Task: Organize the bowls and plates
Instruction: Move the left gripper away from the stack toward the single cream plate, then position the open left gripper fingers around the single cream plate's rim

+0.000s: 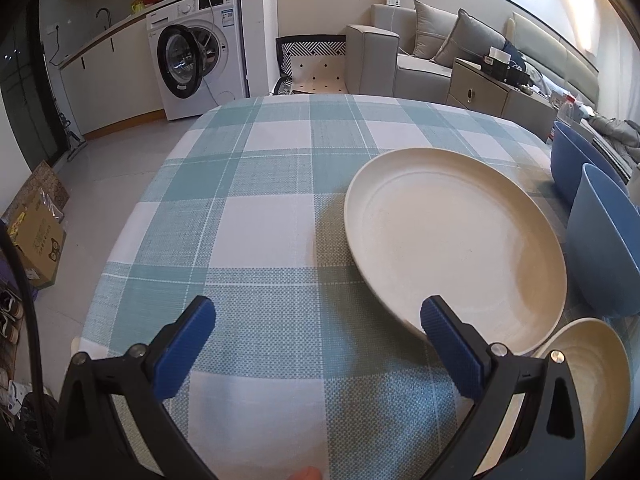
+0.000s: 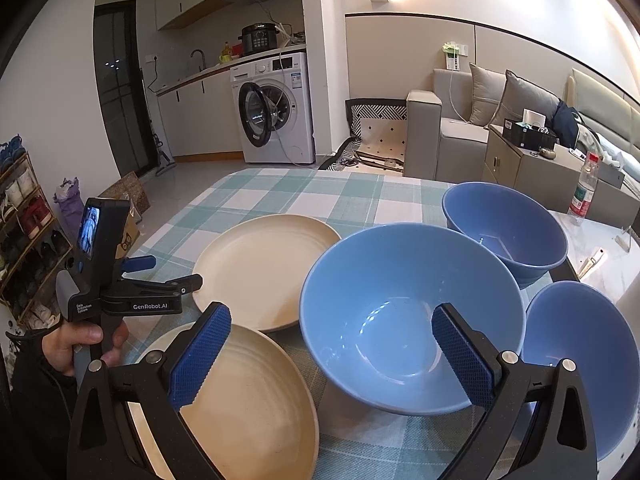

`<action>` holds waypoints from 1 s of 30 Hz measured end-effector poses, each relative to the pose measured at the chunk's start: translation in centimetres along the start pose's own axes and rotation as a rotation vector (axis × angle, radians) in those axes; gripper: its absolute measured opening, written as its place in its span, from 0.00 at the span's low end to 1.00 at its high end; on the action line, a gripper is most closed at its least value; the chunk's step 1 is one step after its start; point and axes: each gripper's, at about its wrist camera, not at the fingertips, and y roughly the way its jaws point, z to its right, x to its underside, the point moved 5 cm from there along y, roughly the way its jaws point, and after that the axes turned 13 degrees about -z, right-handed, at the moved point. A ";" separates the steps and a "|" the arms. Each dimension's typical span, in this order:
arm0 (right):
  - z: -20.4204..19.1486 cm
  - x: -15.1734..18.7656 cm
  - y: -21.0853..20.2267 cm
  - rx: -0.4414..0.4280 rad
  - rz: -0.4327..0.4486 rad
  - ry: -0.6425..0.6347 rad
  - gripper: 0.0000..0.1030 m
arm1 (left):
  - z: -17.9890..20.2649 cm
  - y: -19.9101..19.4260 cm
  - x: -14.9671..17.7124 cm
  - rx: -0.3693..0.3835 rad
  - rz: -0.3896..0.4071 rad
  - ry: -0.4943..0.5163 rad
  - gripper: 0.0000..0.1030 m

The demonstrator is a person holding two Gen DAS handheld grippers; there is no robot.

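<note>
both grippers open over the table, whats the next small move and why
Probably ease the open left gripper right onto the far cream plate's near rim: one finger already overlaps that edge, and a second cream plate lies nearby to stack with.

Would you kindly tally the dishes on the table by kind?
Cream plates: 2 (far plate, near plate)
Blue bowls: 3 (middle bowl, far bowl, right bowl)
Total: 5

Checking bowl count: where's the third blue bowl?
Right wrist view, far right: the third blue bowl sits at the table's near right corner, beside the large middle bowl and in front of the far bowl.
</note>
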 end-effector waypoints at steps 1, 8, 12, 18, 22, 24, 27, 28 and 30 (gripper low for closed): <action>0.0 0.0 0.1 0.002 -0.004 -0.003 0.99 | 0.0 0.1 0.0 0.002 -0.001 0.001 1.00; -0.7 -0.1 0.5 0.005 -0.018 -0.013 0.99 | 0.1 0.0 0.1 -0.005 -0.005 0.009 1.00; -1.0 -0.3 0.6 0.004 -0.022 -0.023 0.99 | 0.0 -0.1 0.2 -0.018 -0.009 0.014 1.00; -1.7 -1.0 1.0 0.006 -0.027 -0.042 0.99 | -0.5 -0.2 0.2 -0.025 -0.017 0.016 1.00; -2.1 -1.6 1.2 0.008 -0.031 -0.051 0.99 | -1.3 -0.2 0.2 -0.026 -0.024 0.001 1.00; -2.4 -2.0 1.3 0.004 -0.031 -0.053 0.99 | -1.6 -0.1 0.2 -0.019 -0.032 -0.004 1.00; -2.9 -2.7 1.6 -0.006 -0.034 -0.065 0.99 | -2.1 -0.2 0.3 -0.029 -0.037 -0.005 1.00; -3.2 -2.9 1.7 -0.005 -0.033 -0.071 0.99 | -2.3 -0.2 0.3 -0.031 -0.039 -0.006 1.00; -3.7 -3.2 1.9 -0.006 -0.034 -0.086 0.99 | -2.5 -0.2 0.4 -0.033 -0.042 -0.006 1.00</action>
